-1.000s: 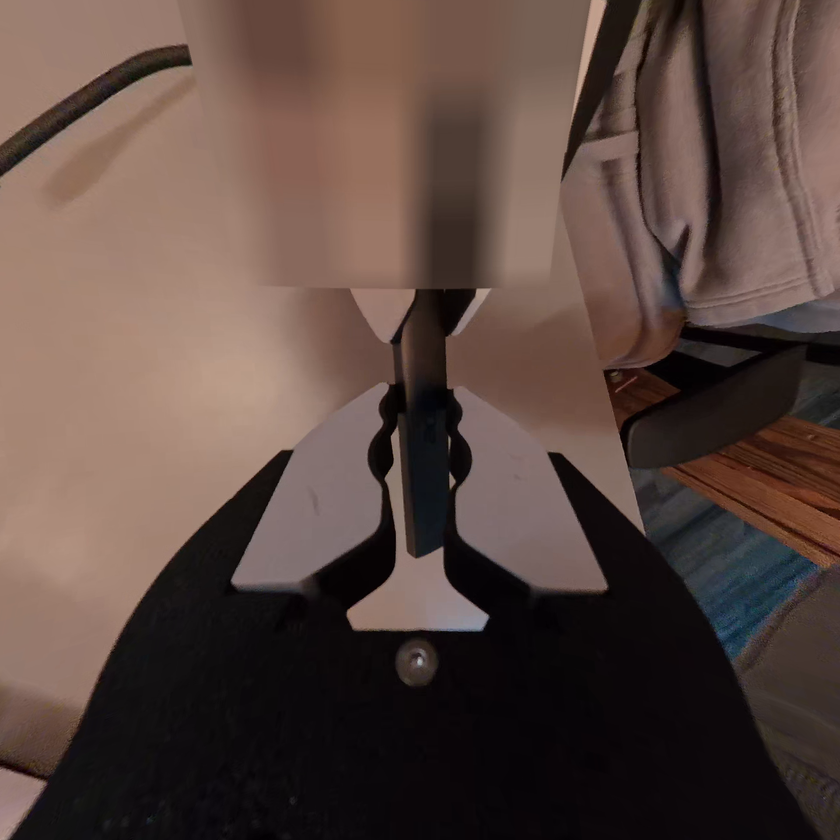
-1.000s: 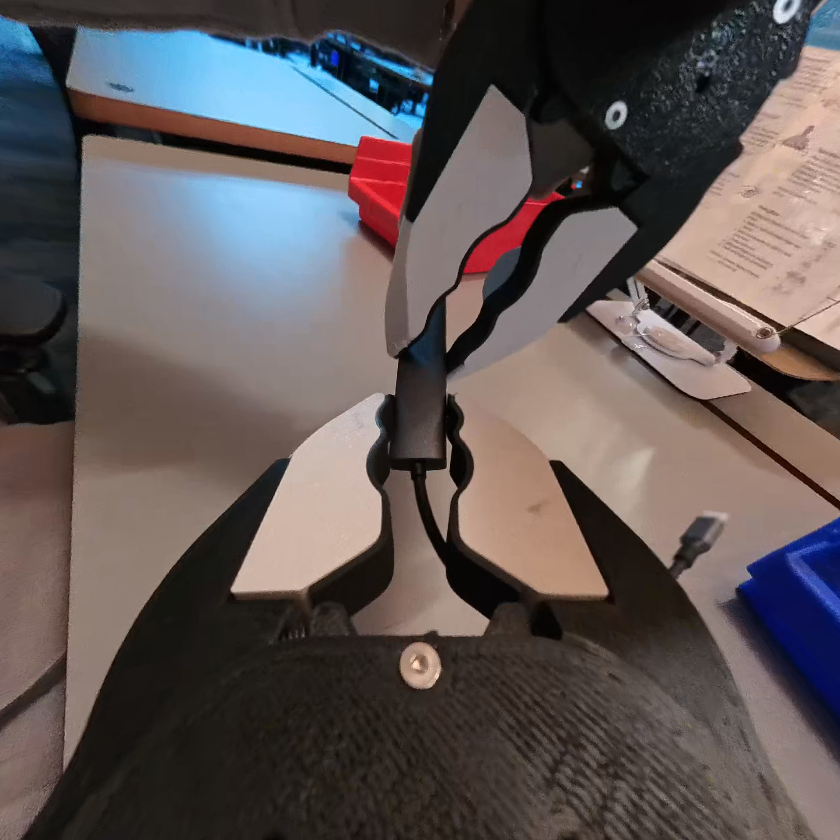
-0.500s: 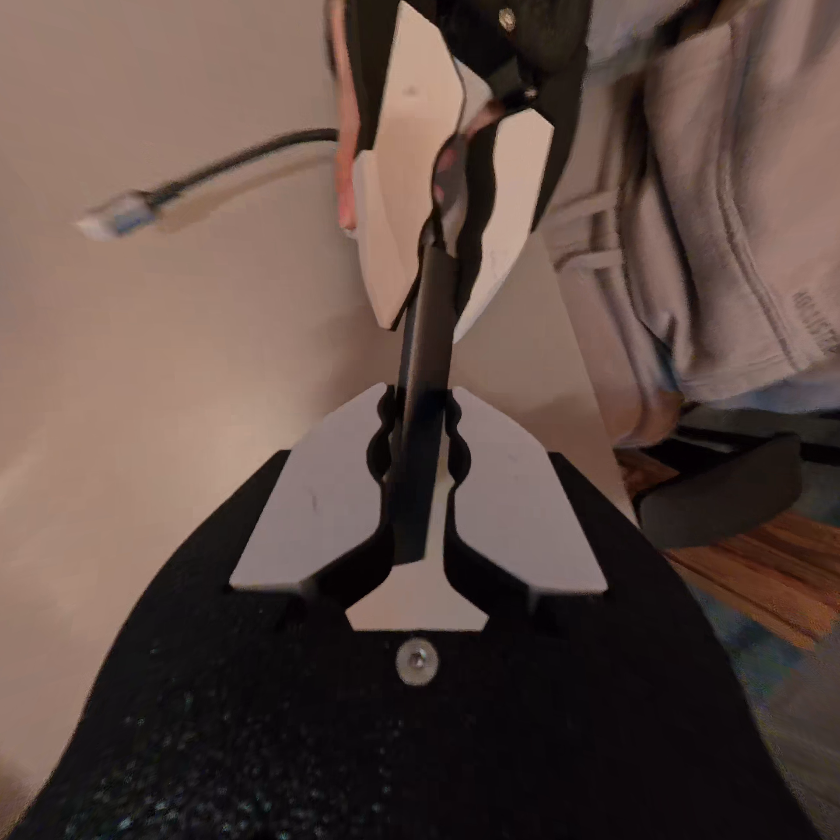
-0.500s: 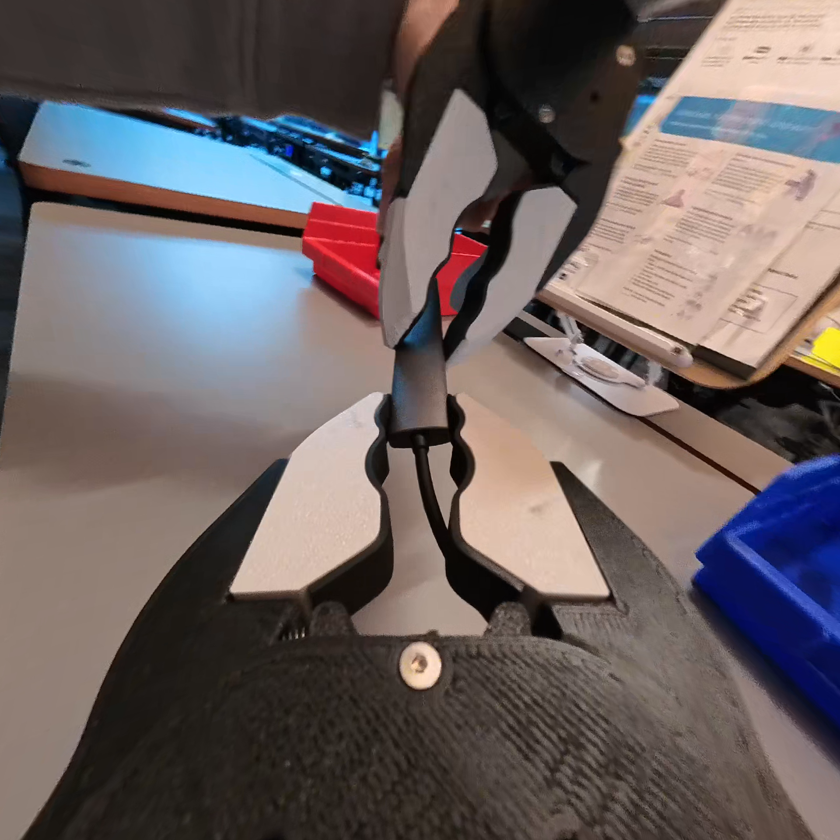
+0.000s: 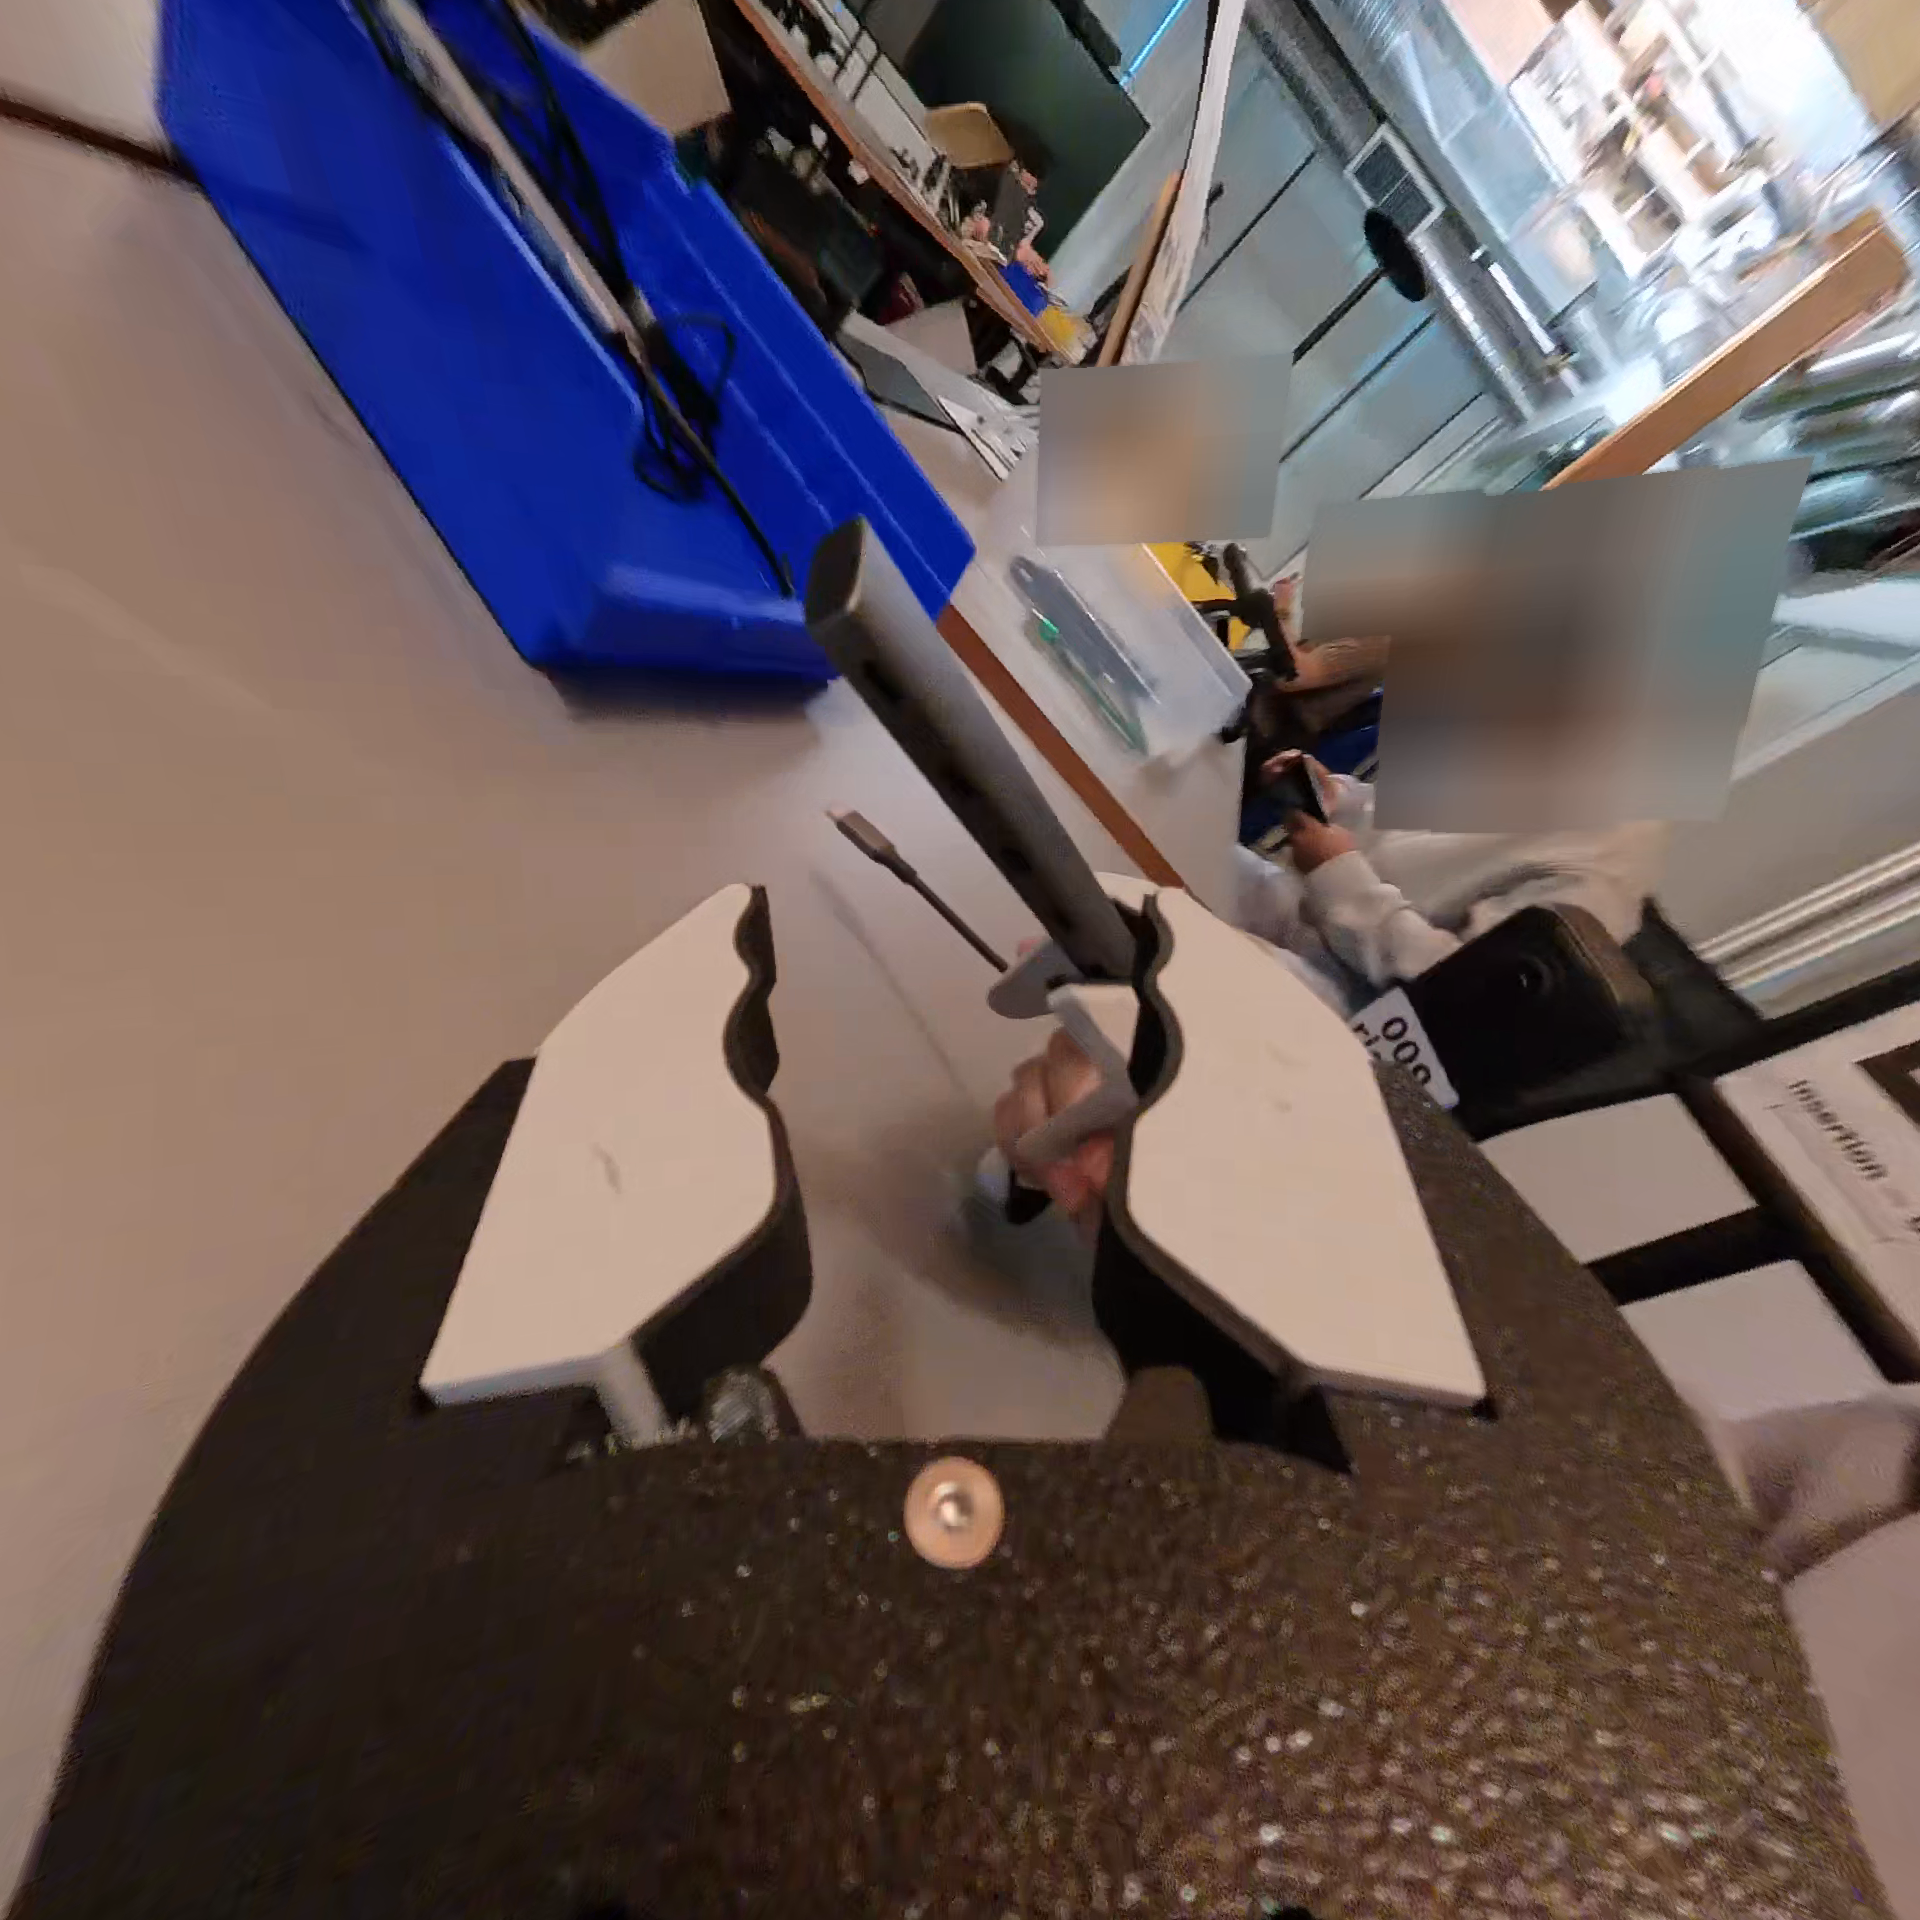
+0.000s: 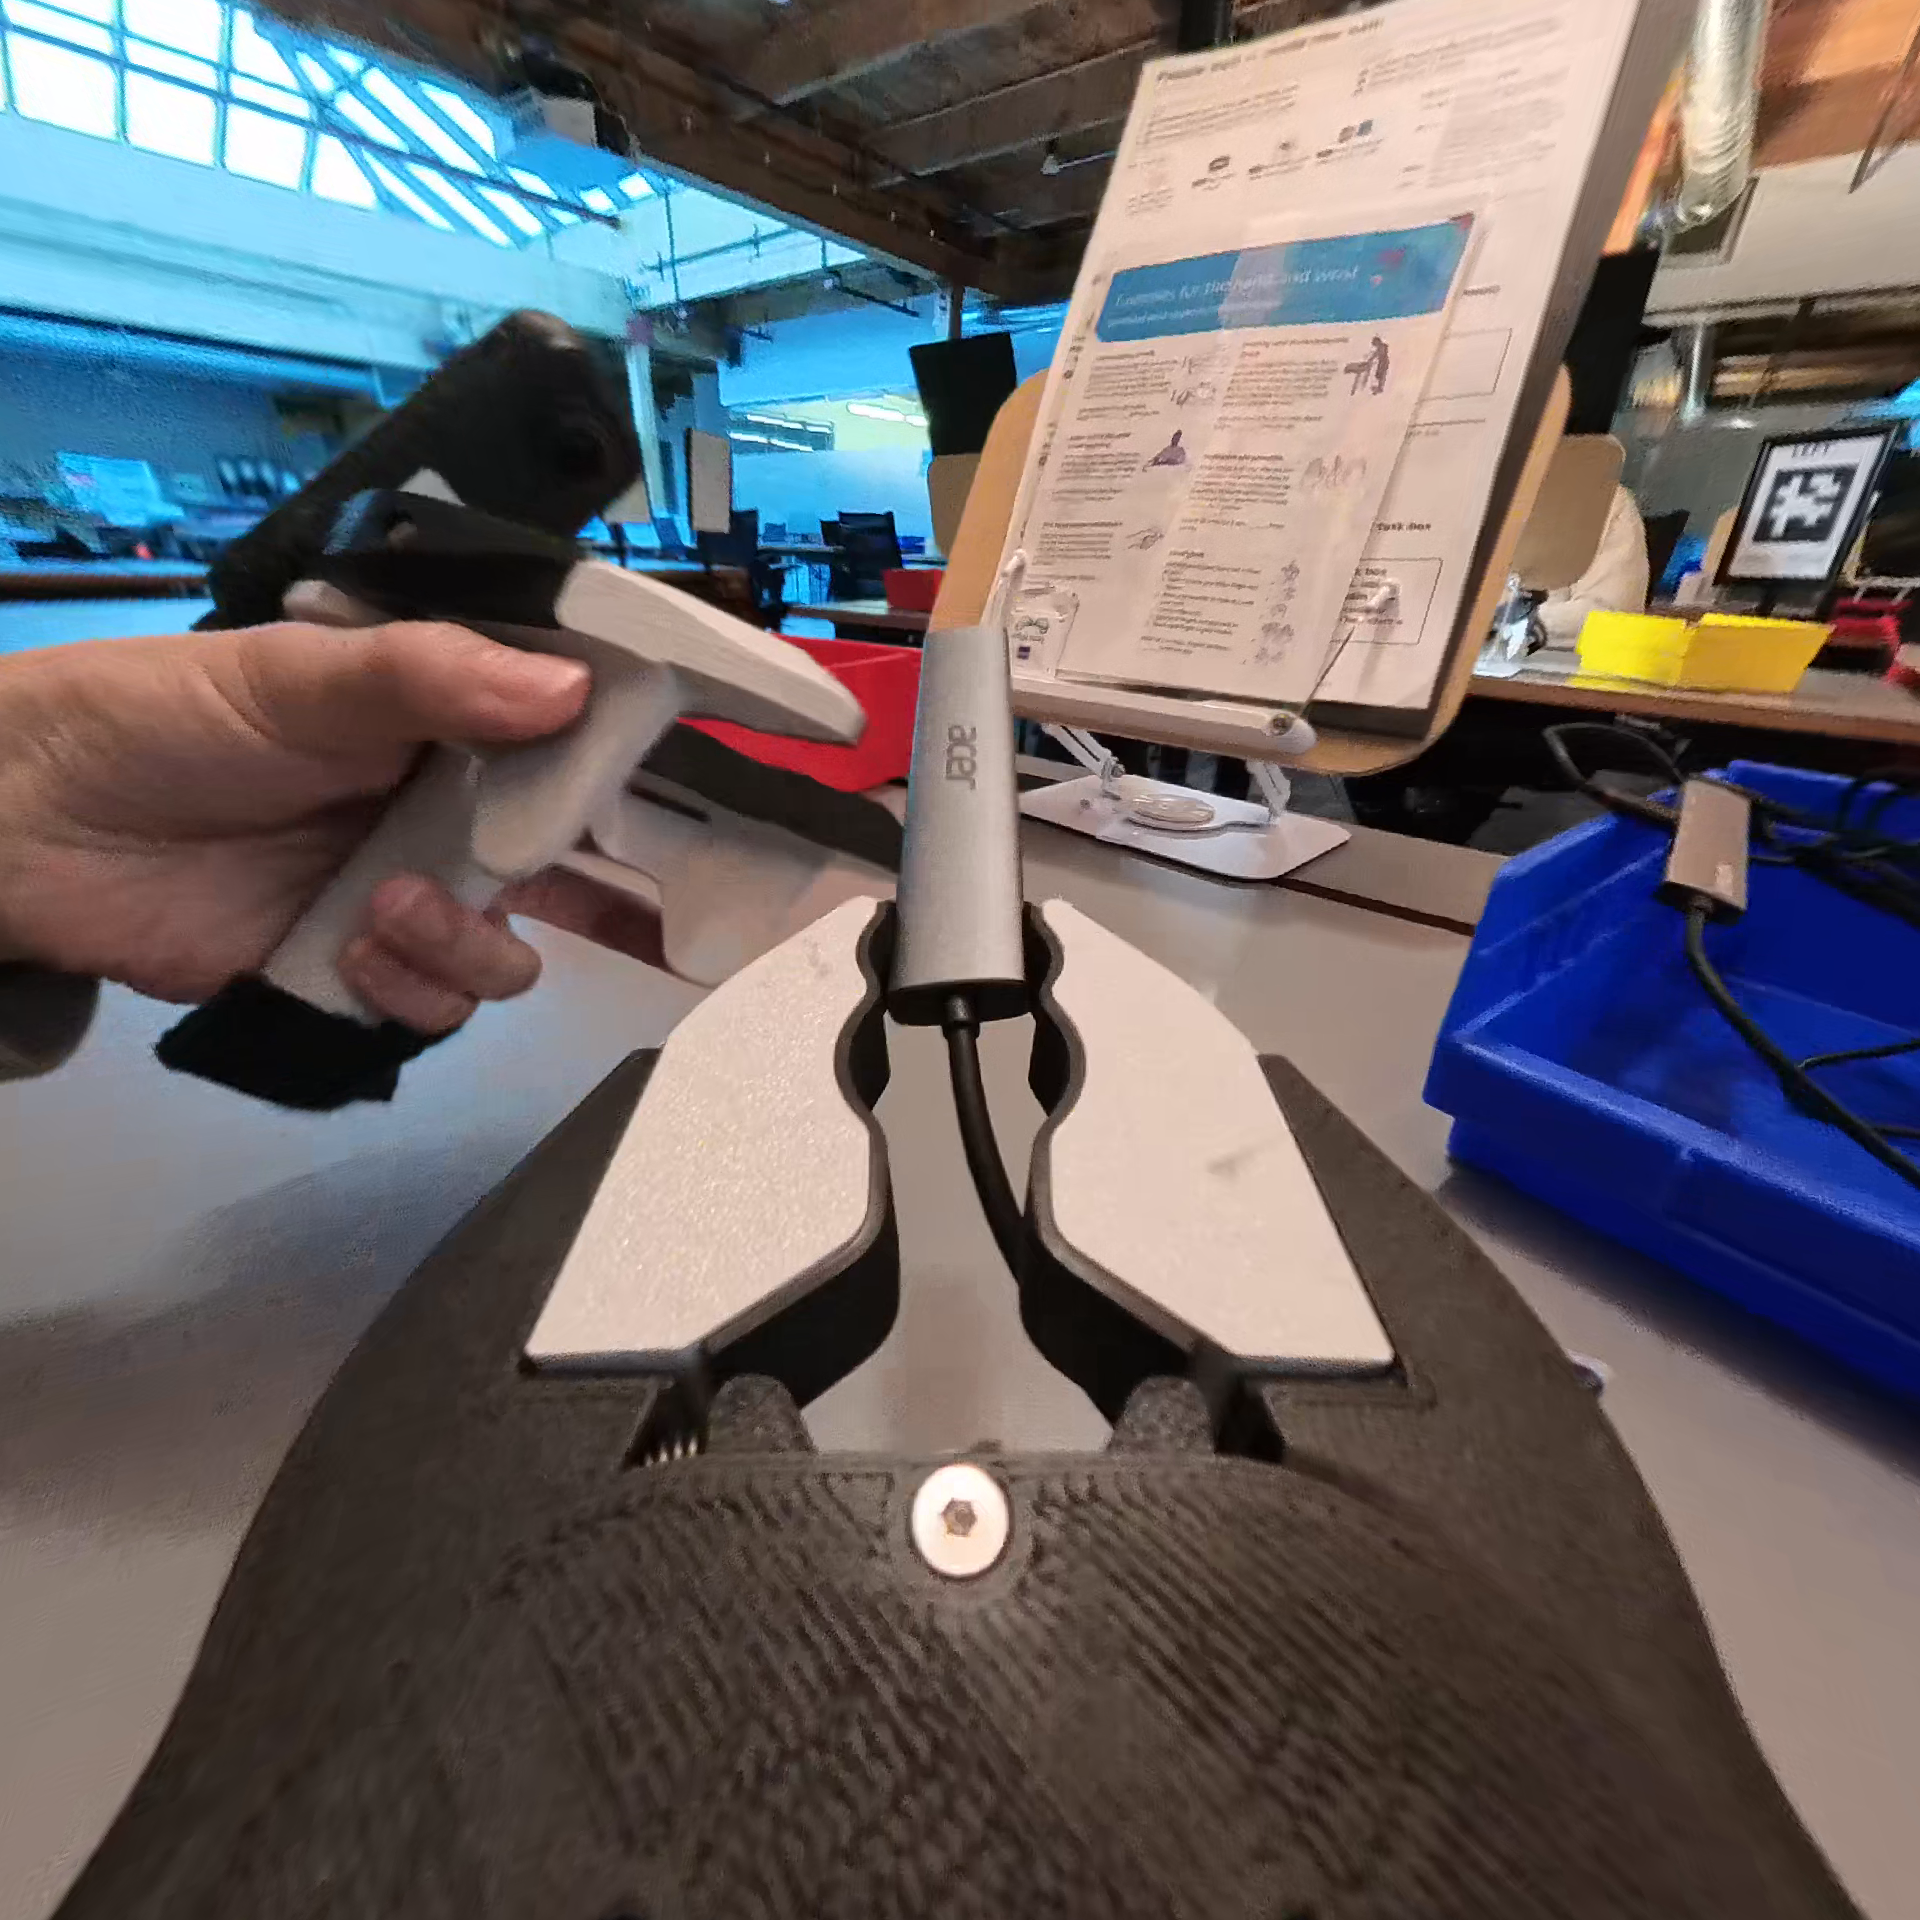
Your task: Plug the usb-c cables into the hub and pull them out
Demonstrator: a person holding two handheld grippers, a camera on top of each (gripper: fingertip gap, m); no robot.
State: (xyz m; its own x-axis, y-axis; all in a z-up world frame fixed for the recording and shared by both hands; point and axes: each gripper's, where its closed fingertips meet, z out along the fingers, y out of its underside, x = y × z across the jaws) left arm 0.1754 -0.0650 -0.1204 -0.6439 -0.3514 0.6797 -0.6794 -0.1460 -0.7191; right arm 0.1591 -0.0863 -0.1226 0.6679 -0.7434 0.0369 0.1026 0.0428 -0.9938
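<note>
My right gripper (image 6: 958, 914) is shut on the lower end of a slim grey usb hub (image 6: 961, 810), which stands upright between its fingers with its black tail cable (image 6: 982, 1132) hanging down. My left gripper (image 5: 951, 914) is open and empty, its jaws wide apart. In the left wrist view the hub (image 5: 956, 748) slants up past the left gripper's right finger, with the right gripper (image 5: 1049, 987) holding its base. A black cable with a usb-c plug (image 5: 862, 828) shows just left of the hub, not plugged in. The right wrist view shows the left gripper (image 6: 821, 717) in a hand, left of the hub and apart from it.
A blue bin (image 6: 1662, 1039) with another hub (image 6: 1704, 847) and cables stands right of the hub; it also shows in the left wrist view (image 5: 499, 343). A document stand (image 6: 1299, 416) and a red bin (image 6: 831, 707) are behind. The table edge (image 5: 1039, 748) runs close by; a person sits beyond it. My left and right fingertips are right by each other.
My left gripper has let go of the hub's far end, opened, and swung away to the left. My right gripper still holds the hub and has tilted up.
</note>
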